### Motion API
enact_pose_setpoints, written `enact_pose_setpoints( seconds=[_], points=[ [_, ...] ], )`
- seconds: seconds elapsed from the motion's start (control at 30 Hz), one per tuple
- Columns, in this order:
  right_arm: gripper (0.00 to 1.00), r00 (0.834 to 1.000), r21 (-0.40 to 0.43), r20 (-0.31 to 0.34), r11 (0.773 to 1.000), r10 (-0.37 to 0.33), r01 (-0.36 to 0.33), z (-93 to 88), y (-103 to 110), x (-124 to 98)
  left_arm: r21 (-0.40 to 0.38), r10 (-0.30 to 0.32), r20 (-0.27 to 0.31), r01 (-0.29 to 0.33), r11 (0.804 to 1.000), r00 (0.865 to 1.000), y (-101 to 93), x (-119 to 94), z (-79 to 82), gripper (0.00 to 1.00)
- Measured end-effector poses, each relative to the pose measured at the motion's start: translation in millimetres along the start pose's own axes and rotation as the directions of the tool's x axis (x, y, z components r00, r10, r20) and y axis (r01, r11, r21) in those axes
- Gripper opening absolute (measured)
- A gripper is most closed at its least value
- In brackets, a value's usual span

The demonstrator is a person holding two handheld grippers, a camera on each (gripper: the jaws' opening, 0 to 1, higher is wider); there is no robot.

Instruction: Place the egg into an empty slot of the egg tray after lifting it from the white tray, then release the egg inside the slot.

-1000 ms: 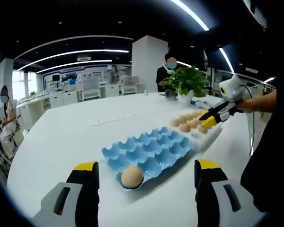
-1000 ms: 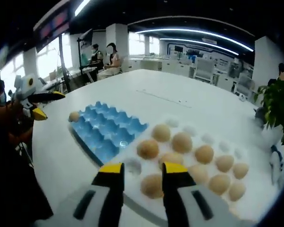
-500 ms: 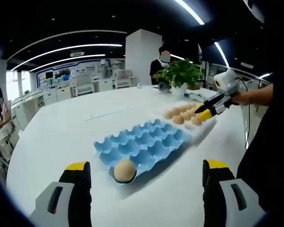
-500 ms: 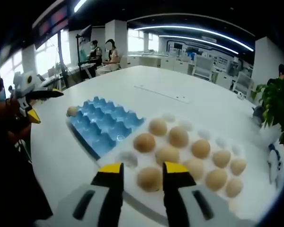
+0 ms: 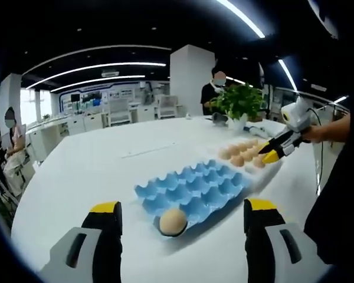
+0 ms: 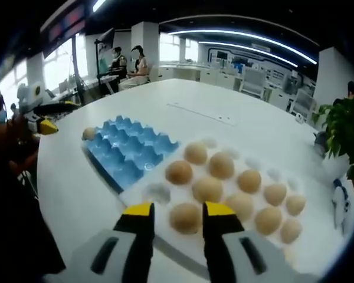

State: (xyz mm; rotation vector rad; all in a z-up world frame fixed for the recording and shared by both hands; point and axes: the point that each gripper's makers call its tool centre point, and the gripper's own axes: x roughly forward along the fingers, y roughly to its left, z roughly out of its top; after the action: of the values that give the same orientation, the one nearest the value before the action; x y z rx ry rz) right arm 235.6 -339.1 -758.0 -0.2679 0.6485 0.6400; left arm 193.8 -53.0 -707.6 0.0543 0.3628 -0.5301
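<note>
Eggs are sitting in rows on the white tray (image 6: 165,190), and the right gripper (image 6: 178,213) is hovering right over it with its yellow-tipped jaws parted around the nearest egg (image 6: 186,218), not visibly pressing on it. From the right gripper view, the blue egg tray (image 6: 130,156) is lying at ten o'clock, touching the white tray's edge, with one egg in the corner slot (image 6: 90,133) at its far left end. No writing or brand is readable anywhere; the signs on the far wall are too blurred.

Over in the left gripper view, the left gripper (image 5: 181,214) is hanging wide open above the white table (image 5: 88,171), holding nothing, and that same seated egg (image 5: 173,221) is resting in the blue tray's (image 5: 194,187) nearest slot, dead ahead between the jaws. At two o'clock the other gripper (image 5: 273,154) is poised over the brown eggs on the white tray (image 5: 261,171), a hand (image 5: 318,132) gripping it. Beyond, at one o'clock, a potted plant (image 5: 241,101) is standing on the table, and a person in dark clothes (image 5: 213,94) is standing behind it. Desks and chairs are filling the room at eleven o'clock.
</note>
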Motion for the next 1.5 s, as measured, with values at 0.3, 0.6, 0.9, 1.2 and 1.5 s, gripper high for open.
enact_pose_setpoints(
  seconds=[0.3,0.6,0.9,1.2,1.5],
  points=[
    [0.33,1.000,-0.006,-0.013,1.000,-0.001,0.001,-3.5,1,4,-0.045,-0.024,-0.031,0.023,0.999,0.999,-5.3,4,-7.8,1.00],
    [0.32,0.999,0.000,-0.033,1.000,-0.006,0.006,-8.7,-2,11,-0.054,-0.017,-0.023,0.016,0.998,1.000,-1.1,3,-7.7,1.00],
    [0.27,0.998,0.034,-0.055,0.999,-0.015,0.017,-15.5,-9,14,-0.055,-0.009,-0.026,0.007,0.998,1.000,1.2,3,-7.9,1.00],
    [0.27,0.994,-0.038,-0.104,0.999,-0.033,0.029,-17.5,-8,19,-0.069,-0.016,-0.034,0.014,0.998,0.999,-0.1,4,-9.6,1.00],
    [0.24,0.994,-0.015,-0.105,0.999,-0.034,0.033,-18.3,-11,19,-0.074,-0.034,-0.041,0.031,0.997,0.999,-3.2,6,-10.9,0.98]
  ],
)
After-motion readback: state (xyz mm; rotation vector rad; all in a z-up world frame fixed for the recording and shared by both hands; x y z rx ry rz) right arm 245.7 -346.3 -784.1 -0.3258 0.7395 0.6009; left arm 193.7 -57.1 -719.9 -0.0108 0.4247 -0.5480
